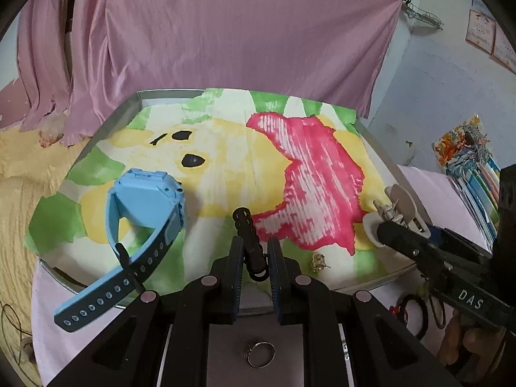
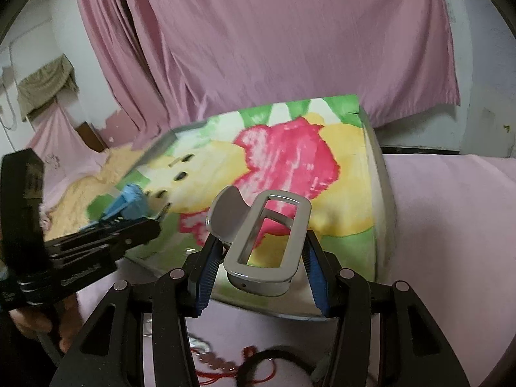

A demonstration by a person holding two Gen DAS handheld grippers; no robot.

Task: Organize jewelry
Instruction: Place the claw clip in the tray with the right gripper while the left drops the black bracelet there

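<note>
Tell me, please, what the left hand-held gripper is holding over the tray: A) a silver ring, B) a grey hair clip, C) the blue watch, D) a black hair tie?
D: the left hand-held gripper is shut on a black hair tie, while the blue watch lies on the tray and the grey hair clip is in the right hand-held gripper.

Both wrist cameras look steeply down, close over the same painted tray (image 1: 96, 135) (image 2: 382, 193), one from each side.
</note>
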